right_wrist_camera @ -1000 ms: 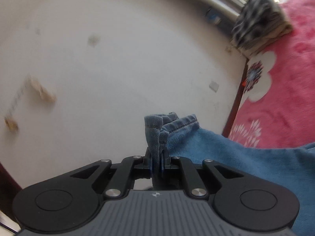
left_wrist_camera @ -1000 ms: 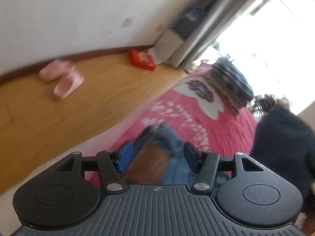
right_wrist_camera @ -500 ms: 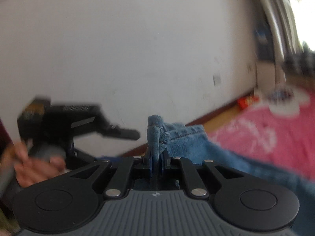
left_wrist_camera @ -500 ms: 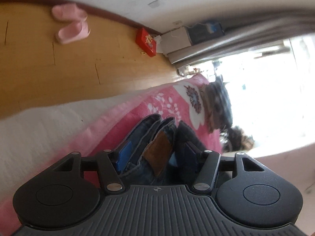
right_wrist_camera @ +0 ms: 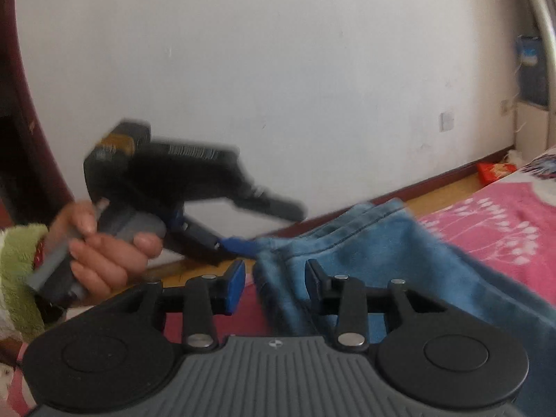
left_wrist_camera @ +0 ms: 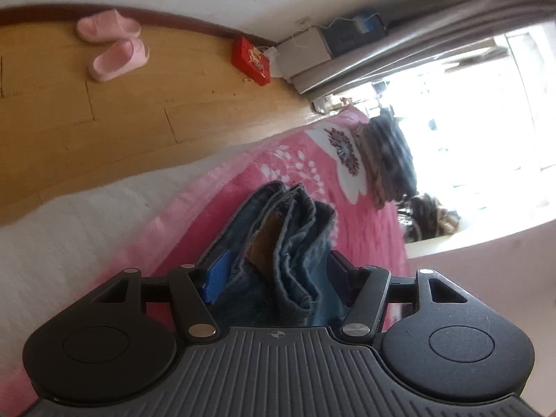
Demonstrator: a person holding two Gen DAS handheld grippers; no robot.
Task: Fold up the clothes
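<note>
The jeans (left_wrist_camera: 278, 239) lie bunched in layers on the pink blanket (left_wrist_camera: 368, 229) at the centre of the left view. The left tongs (left_wrist_camera: 274, 271) stand released, jaws straddling the stacked waistband. The right tongs (right_wrist_camera: 274, 283) are also released, with a denim edge between the spread jaws. A clean fold seems to need each pair to catch every layer before lifting evenly.

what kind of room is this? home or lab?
Most likely a home bedroom. A pink floral blanket covers what looks like a bed, pink slippers sit on the wooden floor by the wall, and grey curtains hang by a bright window.
</note>
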